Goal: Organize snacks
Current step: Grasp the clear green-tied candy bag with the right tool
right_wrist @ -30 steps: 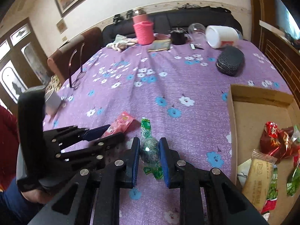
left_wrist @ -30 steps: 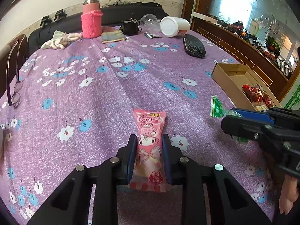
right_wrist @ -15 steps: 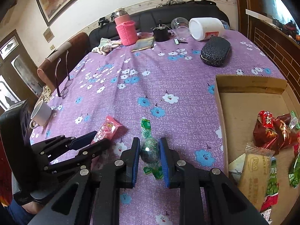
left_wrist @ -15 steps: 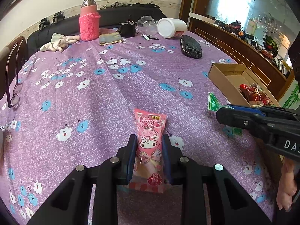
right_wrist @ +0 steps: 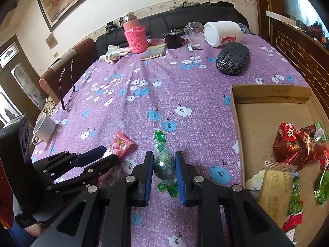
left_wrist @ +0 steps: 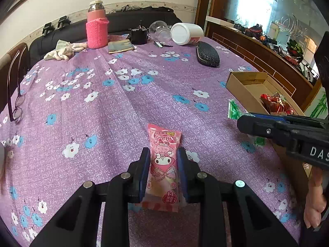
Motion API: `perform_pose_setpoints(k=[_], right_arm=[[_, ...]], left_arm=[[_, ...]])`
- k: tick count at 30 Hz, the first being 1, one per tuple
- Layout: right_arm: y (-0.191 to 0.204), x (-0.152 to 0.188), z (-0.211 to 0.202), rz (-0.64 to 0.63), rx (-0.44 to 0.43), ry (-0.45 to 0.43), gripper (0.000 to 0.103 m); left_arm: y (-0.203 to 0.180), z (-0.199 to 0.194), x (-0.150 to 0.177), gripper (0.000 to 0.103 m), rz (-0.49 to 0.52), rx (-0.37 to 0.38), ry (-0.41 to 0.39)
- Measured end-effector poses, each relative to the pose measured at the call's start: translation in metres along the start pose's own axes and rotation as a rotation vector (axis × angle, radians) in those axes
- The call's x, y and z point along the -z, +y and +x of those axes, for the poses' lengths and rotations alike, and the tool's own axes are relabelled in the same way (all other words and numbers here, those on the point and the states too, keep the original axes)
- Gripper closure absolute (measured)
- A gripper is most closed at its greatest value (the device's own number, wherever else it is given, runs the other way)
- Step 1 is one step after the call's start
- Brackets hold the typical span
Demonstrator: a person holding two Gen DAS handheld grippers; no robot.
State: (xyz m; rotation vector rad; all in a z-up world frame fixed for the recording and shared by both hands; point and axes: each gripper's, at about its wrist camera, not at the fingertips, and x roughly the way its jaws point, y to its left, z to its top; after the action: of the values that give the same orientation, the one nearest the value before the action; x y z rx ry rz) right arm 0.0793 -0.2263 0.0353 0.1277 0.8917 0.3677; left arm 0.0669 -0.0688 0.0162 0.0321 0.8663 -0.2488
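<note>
Your pink snack packet (left_wrist: 163,164) sits pinched between the blue pads of your left tongs (left_wrist: 163,164), held lengthwise with its printed face up and its far end pointing away from you over the purple flowered surface (left_wrist: 123,111). Your right tongs (right_wrist: 164,168) are pressed onto a green wrapped candy (right_wrist: 163,162) (its twisted ends stick out ahead of and behind the pads), and it hangs just beside the left edge of the cardboard box (right_wrist: 271,94). Inside that box, toward its near end, lie red foil packets (right_wrist: 296,144), a tan biscuit packet (right_wrist: 275,187) and green wrappers (right_wrist: 296,205). Farther out on the surface you have a white mug (right_wrist: 44,127) and a pair of glasses (right_wrist: 68,94) on your left, a black textured case (right_wrist: 232,60) beyond the box, and a pink knitted flask (right_wrist: 135,36) by a white tub (right_wrist: 222,33) lying on its side at the far end.
</note>
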Motion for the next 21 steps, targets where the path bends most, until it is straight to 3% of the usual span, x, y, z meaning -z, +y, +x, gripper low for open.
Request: perform_pose_setpoints(k=[8, 17, 21], right_arm=[[-0.013, -0.004, -0.009, 0.051, 0.001, -0.031, 0.081], [-0.017, -0.004, -0.011, 0.069, 0.007, -0.033, 0.081], [-0.014, -0.004, -0.01, 0.061, 0.004, -0.036, 0.081]], left_arm=[[-0.001, -0.004, -0.002, 0.077, 0.005, 0.008, -0.02], [-0.011, 0.013, 0.003, 0.075, 0.065, -0.015, 0.064], [-0.014, 0.016, 0.002, 0.071, 0.068, -0.017, 0.052]])
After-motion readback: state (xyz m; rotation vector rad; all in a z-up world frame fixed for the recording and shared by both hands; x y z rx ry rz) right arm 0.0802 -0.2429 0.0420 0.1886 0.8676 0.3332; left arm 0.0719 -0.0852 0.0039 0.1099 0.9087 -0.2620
